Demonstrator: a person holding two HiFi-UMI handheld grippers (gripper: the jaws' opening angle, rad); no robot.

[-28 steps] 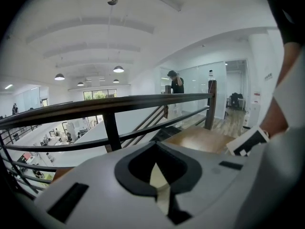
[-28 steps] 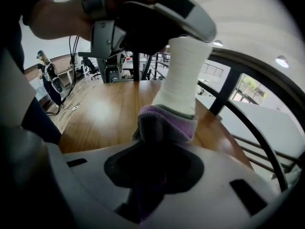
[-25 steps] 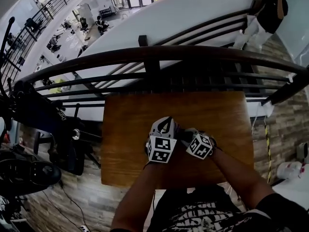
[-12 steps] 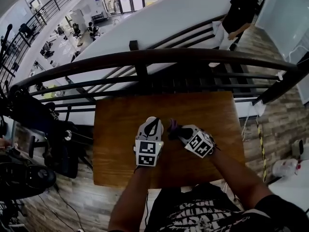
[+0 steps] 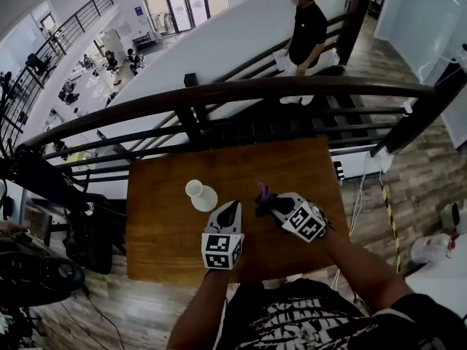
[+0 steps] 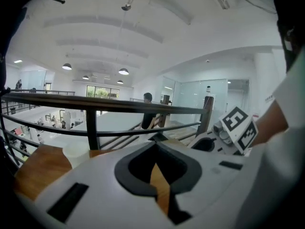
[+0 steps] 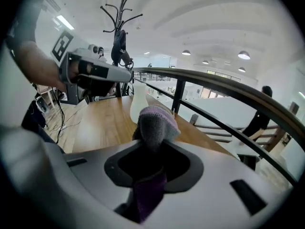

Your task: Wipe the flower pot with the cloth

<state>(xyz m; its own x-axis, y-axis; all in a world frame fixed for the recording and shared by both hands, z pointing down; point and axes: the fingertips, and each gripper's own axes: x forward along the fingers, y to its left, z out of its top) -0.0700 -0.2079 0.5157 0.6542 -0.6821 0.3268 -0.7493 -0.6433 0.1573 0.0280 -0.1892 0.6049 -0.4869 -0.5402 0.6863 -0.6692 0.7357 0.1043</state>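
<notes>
A small white flower pot (image 5: pixel 200 194) stands on the wooden table (image 5: pixel 160 232), left of centre. My left gripper (image 5: pixel 230 207) is just to its right and nearer me, not touching it. Its jaws stand a narrow gap apart, with only table wood between them (image 6: pixel 157 175). The pot is a pale shape (image 6: pixel 76 149) at the left of that view. My right gripper (image 5: pixel 266 201) hangs further right, shut on a purple-grey cloth (image 5: pixel 261 193). The bunched cloth (image 7: pixel 155 123) sticks out of the jaws (image 7: pixel 151 175), with the pot (image 7: pixel 138 99) behind it.
A dark curved railing (image 5: pixel 241 90) runs close along the table's far edge, with a drop beyond. A person (image 5: pixel 306 28) stands on the stairs past it. Dark equipment (image 5: pixel 44 268) sits on the floor at the left. A coat stand (image 7: pixel 119 27) rises behind the left gripper (image 7: pixel 100 73).
The two grippers were together over the table's middle; now they are apart. The left one has drawn back toward me, uncovering the pot. The right one has lifted with the cloth.
</notes>
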